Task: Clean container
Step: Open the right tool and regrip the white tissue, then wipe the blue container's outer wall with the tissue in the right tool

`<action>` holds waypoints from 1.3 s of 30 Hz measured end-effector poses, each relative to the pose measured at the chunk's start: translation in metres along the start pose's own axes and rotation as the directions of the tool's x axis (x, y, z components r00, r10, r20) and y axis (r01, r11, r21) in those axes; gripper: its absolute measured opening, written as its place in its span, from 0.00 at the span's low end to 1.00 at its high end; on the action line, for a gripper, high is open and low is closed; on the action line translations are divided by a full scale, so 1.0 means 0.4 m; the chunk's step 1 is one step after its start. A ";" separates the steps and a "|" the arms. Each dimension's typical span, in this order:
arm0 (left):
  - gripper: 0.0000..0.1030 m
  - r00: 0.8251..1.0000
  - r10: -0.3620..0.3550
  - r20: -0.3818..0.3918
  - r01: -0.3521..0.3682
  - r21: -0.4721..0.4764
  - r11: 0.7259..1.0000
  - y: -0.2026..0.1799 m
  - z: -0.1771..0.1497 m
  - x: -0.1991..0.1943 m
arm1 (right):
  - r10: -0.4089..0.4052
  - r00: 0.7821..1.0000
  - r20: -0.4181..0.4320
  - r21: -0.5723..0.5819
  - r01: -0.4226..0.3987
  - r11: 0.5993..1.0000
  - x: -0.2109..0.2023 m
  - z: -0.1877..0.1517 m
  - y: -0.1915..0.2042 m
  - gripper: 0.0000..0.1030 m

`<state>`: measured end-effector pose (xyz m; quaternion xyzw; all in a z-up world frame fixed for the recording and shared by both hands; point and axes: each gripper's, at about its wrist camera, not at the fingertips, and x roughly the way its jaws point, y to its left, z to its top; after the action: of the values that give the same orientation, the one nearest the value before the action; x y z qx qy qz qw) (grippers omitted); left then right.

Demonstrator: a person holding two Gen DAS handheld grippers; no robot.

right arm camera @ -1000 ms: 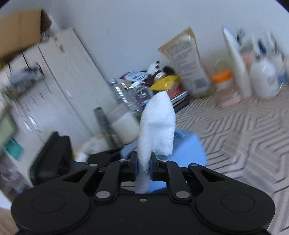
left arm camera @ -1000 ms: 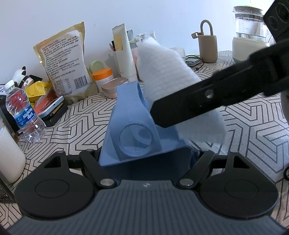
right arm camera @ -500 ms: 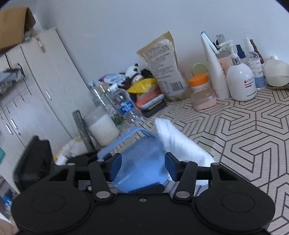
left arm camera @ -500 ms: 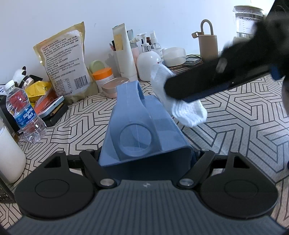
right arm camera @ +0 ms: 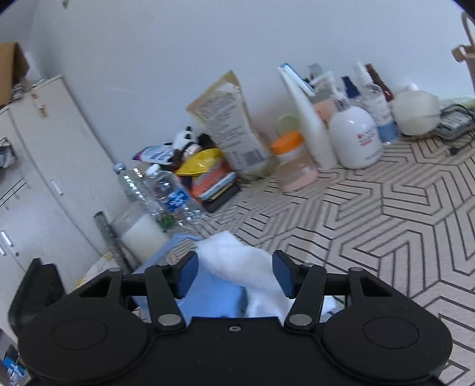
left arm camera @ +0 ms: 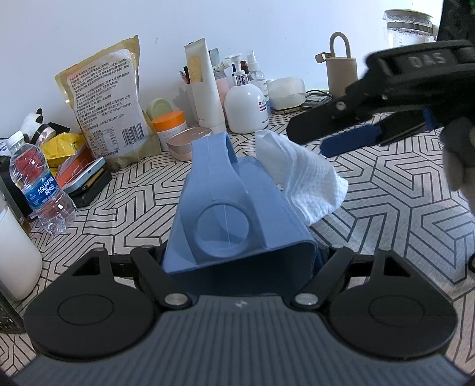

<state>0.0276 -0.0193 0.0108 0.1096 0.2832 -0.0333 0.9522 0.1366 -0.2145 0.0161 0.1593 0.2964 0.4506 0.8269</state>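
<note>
My left gripper (left arm camera: 240, 261) is shut on the near end of a blue plastic container (left arm camera: 231, 207), which points away from me over the patterned table. A crumpled white cloth (left arm camera: 299, 175) rests against the container's far right side and hangs down onto the table. My right gripper (left arm camera: 314, 139) hovers above and to the right of the cloth, open, blue pads apart. In the right wrist view the right gripper (right arm camera: 234, 273) stands open, with the cloth (right arm camera: 237, 261) and the container (right arm camera: 213, 300) below it and nothing held.
Along the wall stand a tan food pouch (left arm camera: 109, 101), an orange-lidded jar (left arm camera: 170, 124), a white pump bottle (left arm camera: 245, 107), a beige flask (left arm camera: 341, 71) and a glass jug (left arm camera: 409, 26). A water bottle (left arm camera: 38, 184) stands at the left. A white cabinet (right arm camera: 44, 178) flanks the table.
The right gripper, shut on the cloth a second ago, has opened, let it go and drawn back up and to the right. The cloth now lies loose against the container. The left gripper's hold is unchanged.
</note>
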 end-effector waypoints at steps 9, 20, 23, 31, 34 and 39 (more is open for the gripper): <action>0.78 1.000 -0.003 0.002 0.003 0.002 1.000 0.008 -0.003 -0.002 | -0.073 0.996 -0.043 0.145 0.078 0.986 0.052 -0.015 -0.060 0.78; 0.78 1.000 -0.005 0.004 0.005 -0.005 1.000 0.024 -0.005 0.007 | -0.022 0.996 -0.082 -0.010 0.021 1.000 0.082 -0.035 -0.006 0.23; 0.78 1.000 -0.018 0.006 0.018 -0.028 0.999 0.036 -0.005 0.008 | 0.022 0.996 -0.084 -0.005 -0.022 1.000 0.079 -0.035 0.000 0.23; 0.78 0.999 -0.033 0.002 0.033 -0.035 0.999 0.039 -0.003 0.014 | 0.187 0.981 -0.050 -0.029 -0.188 0.982 0.038 -0.029 0.047 0.23; 0.78 1.000 -0.029 0.002 0.029 -0.034 0.999 0.038 -0.002 0.014 | 0.259 0.964 -0.067 -0.043 -0.262 0.964 0.037 -0.032 0.069 0.23; 0.78 1.000 -0.027 0.001 0.027 -0.034 0.999 0.039 -0.002 0.016 | 0.283 0.955 -0.092 -0.060 -0.289 0.955 0.044 -0.036 0.085 0.22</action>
<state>0.0344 -0.0042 0.0098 0.0894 0.2851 -0.0415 0.9534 0.1129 -0.1812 0.0169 0.1516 0.2873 0.5823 0.7453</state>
